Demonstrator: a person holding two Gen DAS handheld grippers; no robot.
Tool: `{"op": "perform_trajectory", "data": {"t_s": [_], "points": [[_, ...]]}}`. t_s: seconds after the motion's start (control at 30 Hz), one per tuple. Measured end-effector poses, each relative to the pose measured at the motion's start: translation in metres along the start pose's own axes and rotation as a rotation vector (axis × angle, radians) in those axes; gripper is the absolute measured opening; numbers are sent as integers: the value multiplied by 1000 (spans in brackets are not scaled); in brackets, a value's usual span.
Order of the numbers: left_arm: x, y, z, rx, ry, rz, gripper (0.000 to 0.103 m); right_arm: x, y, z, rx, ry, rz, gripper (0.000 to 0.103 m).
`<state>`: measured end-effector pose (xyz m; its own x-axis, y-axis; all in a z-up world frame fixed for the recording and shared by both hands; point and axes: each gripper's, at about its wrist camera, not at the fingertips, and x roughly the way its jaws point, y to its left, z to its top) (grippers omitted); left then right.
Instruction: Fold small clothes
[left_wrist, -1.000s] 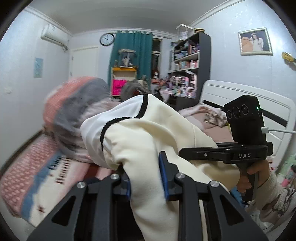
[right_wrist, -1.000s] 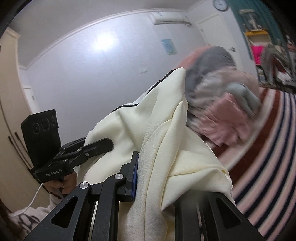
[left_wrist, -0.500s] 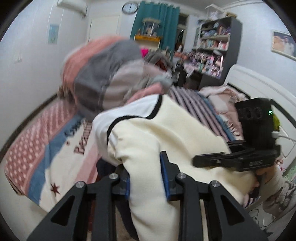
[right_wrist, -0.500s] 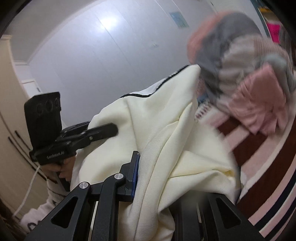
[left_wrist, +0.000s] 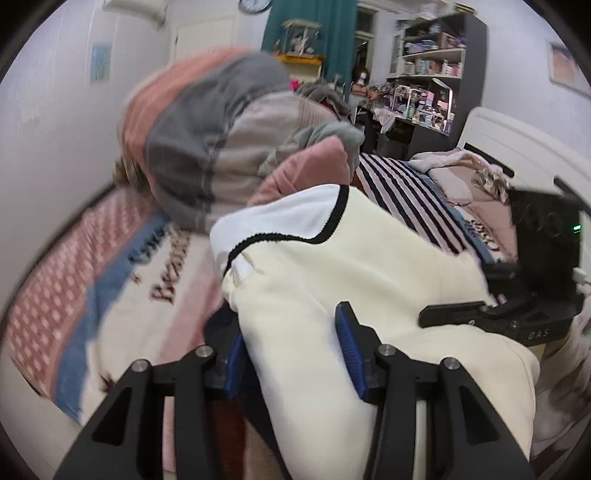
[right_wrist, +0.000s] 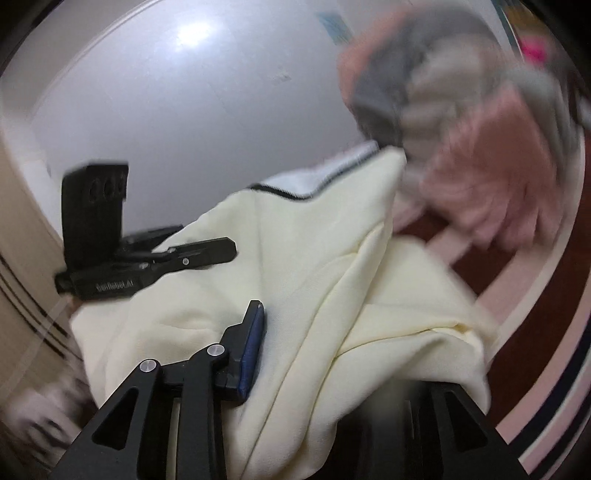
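A cream garment with black trim and a white collar (left_wrist: 369, 258) lies bunched over the bed between both grippers. My left gripper (left_wrist: 291, 350) has it between its blue pads; the jaws are opening and stand visibly wider apart, with loose cloth filling the gap. From the right wrist view the same garment (right_wrist: 295, 258) drapes over my right gripper (right_wrist: 332, 362). Its jaws are opening too; only its left pad (right_wrist: 253, 347) shows, the other finger being buried under cloth. Each gripper appears in the other's view: the right gripper (left_wrist: 450, 314) and the left gripper (right_wrist: 207, 254).
A tall pile of grey, pink and striped clothes (left_wrist: 221, 147) rises just beyond the garment. Beneath are a pink-and-blue lettered blanket (left_wrist: 92, 295) and a striped blanket (left_wrist: 406, 199). A white headboard (left_wrist: 517, 140) and dark shelves (left_wrist: 436, 74) stand behind. A bare wall (right_wrist: 184, 110) is at the left.
Both grippers have come down toward the bed with the cream garment, and the clothes pile looms closer. The left pads have spread apart; the right gripper's visible pad has shifted outward.
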<state>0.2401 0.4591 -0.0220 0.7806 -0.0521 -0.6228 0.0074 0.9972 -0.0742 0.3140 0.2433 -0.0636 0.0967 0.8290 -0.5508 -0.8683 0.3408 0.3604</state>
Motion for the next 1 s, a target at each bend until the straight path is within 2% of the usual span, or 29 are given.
{"op": "perform_trajectory", "data": {"t_s": [0.1,0.17,0.23,0.37,0.47,0.57,0.63,1.0], "points": [[-5,1,-2,-9,5,4,43,-6,20,4,-93,-13,-32,27],[-4,3,-4,-26,16,-2,48,0,7,2,13,37,3,29],[-5,1,-6,-20,6,28,59,2,-3,-3,75,58,21,34],[-14,-5,-6,-15,-12,45,60,-11,-2,-7,90,60,6,42],[-20,-8,-6,-11,-21,69,62,-24,-3,-11,119,61,15,54],[-27,-8,-6,-20,-30,82,65,-37,1,-19,102,65,-21,61],[-35,-9,-6,-26,-41,92,71,-44,2,-21,92,63,-47,67],[-70,-28,-9,-35,-82,176,73,-75,16,-37,96,59,-83,68]]}}
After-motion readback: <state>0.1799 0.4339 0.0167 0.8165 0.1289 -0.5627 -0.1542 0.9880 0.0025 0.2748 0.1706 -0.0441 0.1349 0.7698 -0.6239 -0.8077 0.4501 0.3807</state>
